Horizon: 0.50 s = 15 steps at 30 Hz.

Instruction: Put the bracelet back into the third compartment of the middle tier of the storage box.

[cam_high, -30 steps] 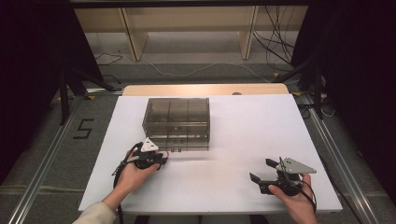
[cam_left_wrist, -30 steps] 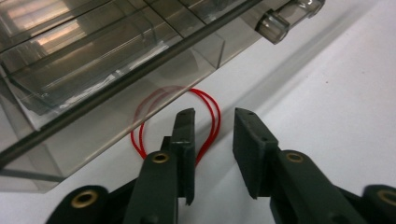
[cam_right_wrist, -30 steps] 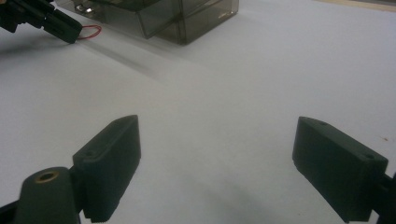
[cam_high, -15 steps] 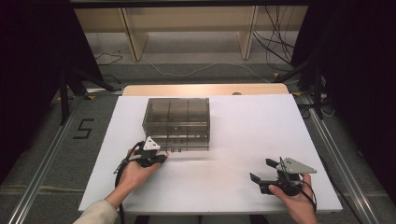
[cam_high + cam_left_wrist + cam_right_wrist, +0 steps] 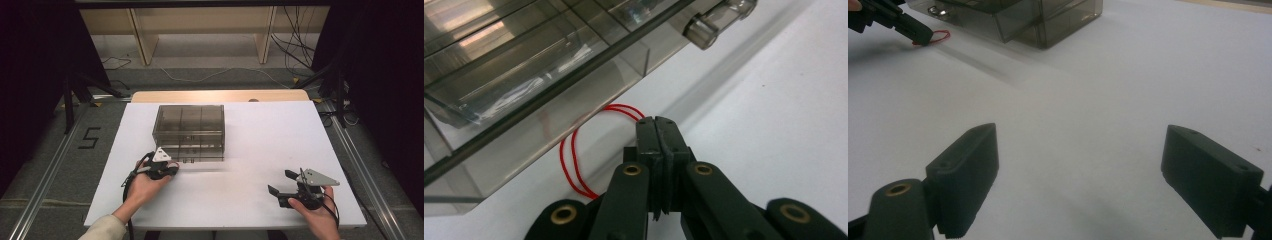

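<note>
— Your tongs?
— My left tongs (image 5: 659, 122) have just closed, pinching a red rubber band (image 5: 574, 155) on the white surface (image 5: 250, 150), touching the smoky plastic drawer box (image 5: 189, 131). My right tongs (image 5: 1080, 175) gape wide, holding nothing.

Bright, evenly lit white table (image 5: 250, 150), dark surroundings, soft shadows, slight blur.

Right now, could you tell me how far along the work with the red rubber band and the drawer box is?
Done: the left gripper has just closed on the red rubber band, which lies on the white table beside the smoky plastic drawer box. In hand: that pinch, not yet lifted. Left, probably: lifting the band and putting it in a drawer. The right gripper waits open and empty.
</note>
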Each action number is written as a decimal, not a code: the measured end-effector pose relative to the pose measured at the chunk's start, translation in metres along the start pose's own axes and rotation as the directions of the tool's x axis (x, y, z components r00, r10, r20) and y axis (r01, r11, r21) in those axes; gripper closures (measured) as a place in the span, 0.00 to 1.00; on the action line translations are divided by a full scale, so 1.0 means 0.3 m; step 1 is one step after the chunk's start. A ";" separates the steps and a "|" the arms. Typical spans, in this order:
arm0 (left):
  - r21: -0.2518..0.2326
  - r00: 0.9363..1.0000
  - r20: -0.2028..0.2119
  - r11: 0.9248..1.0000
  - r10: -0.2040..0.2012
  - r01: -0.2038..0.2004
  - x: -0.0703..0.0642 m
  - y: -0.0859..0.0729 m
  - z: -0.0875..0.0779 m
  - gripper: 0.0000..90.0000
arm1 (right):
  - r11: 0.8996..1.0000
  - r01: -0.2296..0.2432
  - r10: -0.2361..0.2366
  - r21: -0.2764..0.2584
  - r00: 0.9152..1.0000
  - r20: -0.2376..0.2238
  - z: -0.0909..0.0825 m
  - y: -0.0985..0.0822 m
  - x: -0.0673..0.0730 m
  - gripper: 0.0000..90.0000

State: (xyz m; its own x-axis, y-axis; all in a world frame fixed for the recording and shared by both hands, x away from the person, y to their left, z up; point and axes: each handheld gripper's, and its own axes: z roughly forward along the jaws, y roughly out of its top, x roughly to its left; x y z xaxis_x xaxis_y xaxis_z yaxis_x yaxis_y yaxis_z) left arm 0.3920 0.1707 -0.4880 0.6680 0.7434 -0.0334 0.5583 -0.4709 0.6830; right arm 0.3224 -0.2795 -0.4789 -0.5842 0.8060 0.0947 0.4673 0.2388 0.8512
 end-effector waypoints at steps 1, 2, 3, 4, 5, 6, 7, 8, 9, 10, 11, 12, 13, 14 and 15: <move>-0.003 1.000 0.003 1.000 0.003 -0.003 -0.002 0.001 -0.003 1.00 | 1.000 0.002 -0.002 0.002 1.000 0.005 -0.001 0.000 0.000 0.18; -0.008 1.000 0.005 1.000 0.006 -0.006 -0.008 0.002 -0.007 1.00 | 1.000 0.002 -0.002 0.002 1.000 0.004 -0.001 0.000 0.000 0.18; -0.008 1.000 0.005 1.000 0.010 -0.010 -0.009 0.003 -0.010 1.00 | 1.000 0.002 -0.002 0.002 1.000 0.005 -0.001 0.000 0.000 0.18; -0.011 1.000 0.006 1.000 0.013 -0.013 -0.011 0.004 -0.012 1.00 | 1.000 0.000 0.000 0.000 1.000 0.000 0.000 0.000 0.000 0.18; -0.011 1.000 0.006 1.000 0.013 -0.013 -0.011 0.004 -0.012 1.00 | 1.000 0.002 -0.002 0.002 1.000 0.005 -0.001 0.000 0.000 0.18; -0.013 1.000 0.006 1.000 0.014 -0.014 -0.012 0.004 -0.013 1.00 | 1.000 0.001 -0.001 0.003 1.000 0.005 -0.001 0.000 0.000 0.18; -0.017 1.000 0.009 1.000 0.015 -0.015 -0.015 0.005 -0.018 1.00 | 1.000 0.002 -0.002 0.003 1.000 0.005 -0.001 0.000 0.000 0.18; -0.017 1.000 0.009 1.000 0.015 -0.015 -0.015 0.005 -0.018 1.00 | 1.000 0.001 -0.001 0.003 1.000 0.005 -0.001 0.000 0.000 0.18; -0.020 1.000 0.010 1.000 0.015 -0.015 -0.016 0.005 -0.021 1.00 | 1.000 0.002 -0.002 0.003 1.000 0.005 -0.001 0.000 0.000 0.18; -0.023 1.000 0.011 1.000 0.015 -0.015 -0.018 0.005 -0.024 1.00 | 1.000 0.001 -0.001 0.003 1.000 0.004 -0.001 0.000 0.000 0.18; -0.024 1.000 0.012 1.000 0.017 -0.016 -0.020 0.005 -0.027 1.00 | 1.000 0.001 -0.001 0.002 1.000 0.005 -0.001 0.000 0.000 0.18; -0.026 1.000 0.016 1.000 0.019 -0.018 -0.024 0.005 -0.031 1.00 | 1.000 0.001 -0.001 0.002 1.000 0.005 -0.001 0.000 0.000 0.18; -0.026 1.000 0.016 1.000 0.019 -0.018 -0.024 0.005 -0.031 1.00 | 1.000 0.001 -0.001 0.002 1.000 0.005 -0.001 0.000 0.000 0.18; -0.028 1.000 0.017 0.999 0.022 -0.021 -0.026 0.005 -0.032 1.00 | 1.000 0.002 -0.002 0.002 1.000 0.005 -0.001 0.000 0.000 0.18; -0.029 1.000 0.019 0.999 0.022 -0.021 -0.029 0.006 -0.036 1.00 | 1.000 0.000 0.000 0.000 1.000 0.001 0.000 0.000 0.000 0.18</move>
State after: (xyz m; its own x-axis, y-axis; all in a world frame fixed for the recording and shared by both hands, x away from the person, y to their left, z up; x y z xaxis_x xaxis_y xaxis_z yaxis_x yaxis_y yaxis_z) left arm 0.3819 0.1683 -0.4787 0.6891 0.7240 -0.0323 0.5293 -0.4724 0.7048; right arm 0.3224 -0.2794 -0.4789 -0.5831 0.8069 0.0941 0.4674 0.2384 0.8513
